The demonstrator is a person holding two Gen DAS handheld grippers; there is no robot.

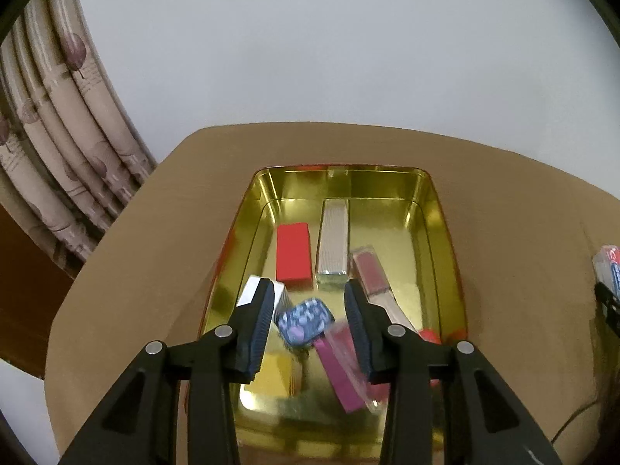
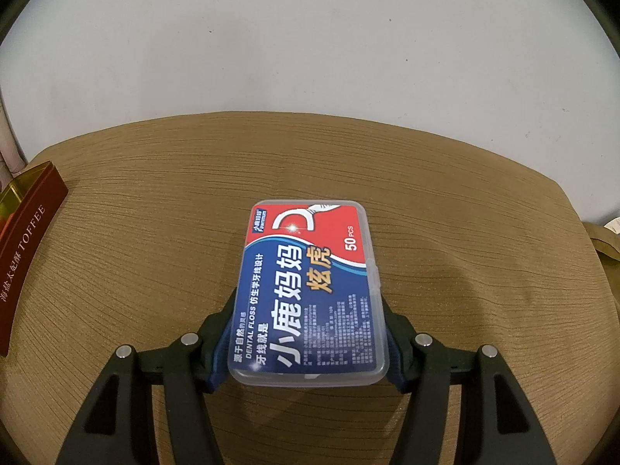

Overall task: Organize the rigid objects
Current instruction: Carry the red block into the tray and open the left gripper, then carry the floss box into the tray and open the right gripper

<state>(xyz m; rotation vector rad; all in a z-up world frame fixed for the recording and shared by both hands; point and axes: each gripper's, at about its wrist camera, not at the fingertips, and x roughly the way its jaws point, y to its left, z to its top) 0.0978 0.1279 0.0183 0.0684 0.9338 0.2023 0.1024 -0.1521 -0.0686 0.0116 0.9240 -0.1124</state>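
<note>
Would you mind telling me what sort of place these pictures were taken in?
Probably a room in a home: a patterned curtain hangs beside a plain white wall, and a cloth-covered table holds a gold toffee tin of small boxes and a dental floss box.

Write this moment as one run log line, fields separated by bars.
left gripper: open above gold tin | right gripper: holding dental floss box | step: box not yet in tin

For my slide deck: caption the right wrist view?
Right gripper holds a dental floss box above the tan table.
</note>
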